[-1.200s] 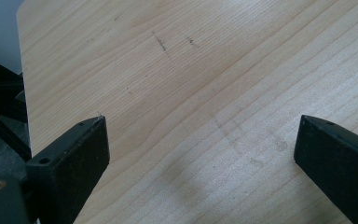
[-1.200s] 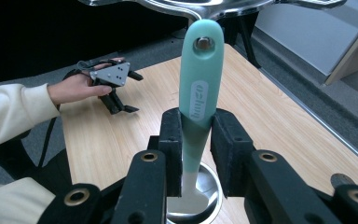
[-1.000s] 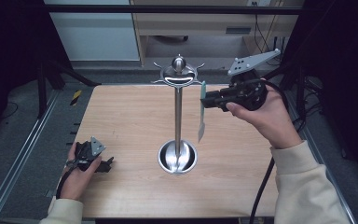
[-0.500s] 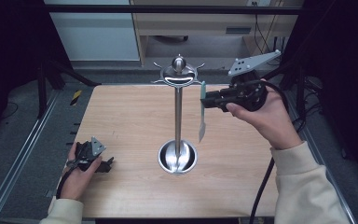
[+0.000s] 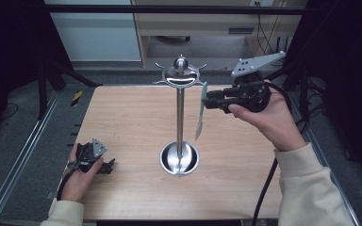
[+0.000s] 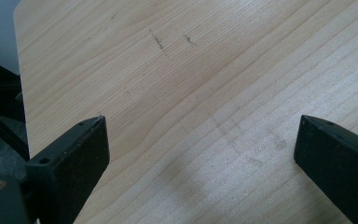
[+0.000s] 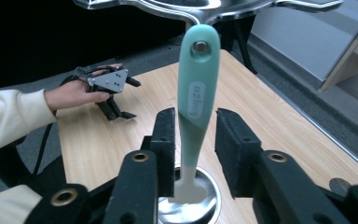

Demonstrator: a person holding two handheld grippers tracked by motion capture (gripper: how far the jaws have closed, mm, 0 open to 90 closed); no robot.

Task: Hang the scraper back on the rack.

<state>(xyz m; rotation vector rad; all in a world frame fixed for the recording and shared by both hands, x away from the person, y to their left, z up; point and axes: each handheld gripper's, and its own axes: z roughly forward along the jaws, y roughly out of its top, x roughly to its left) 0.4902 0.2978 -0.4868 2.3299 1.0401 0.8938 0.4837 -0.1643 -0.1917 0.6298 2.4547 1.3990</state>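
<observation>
A chrome utensil stand (image 5: 180,117) rises from a round base (image 5: 179,159) at the table's middle. A mint-green-handled spatula (image 5: 201,113) hangs by its handle hole from a hook on the stand's top ring (image 7: 200,7). My right gripper (image 5: 207,100) is level with the handle (image 7: 196,70). Its jaws have just been opening, and its pads stand on either side of the handle with a small gap on each side. My left gripper (image 5: 107,167) rests on the table at the front left, open (image 6: 200,123), with bare wood between its jaws.
The wooden table (image 5: 122,117) has metal rails along its left and right sides. A yellow-and-black marker (image 5: 76,98) lies off its far left corner. Cabinets stand behind the table. My left hand and its gripper (image 7: 119,112) also appear far off in the right gripper view.
The right gripper's jaws have parted slightly from the spatula handle, which stays hanging on the hook. Neither hand has shifted.
</observation>
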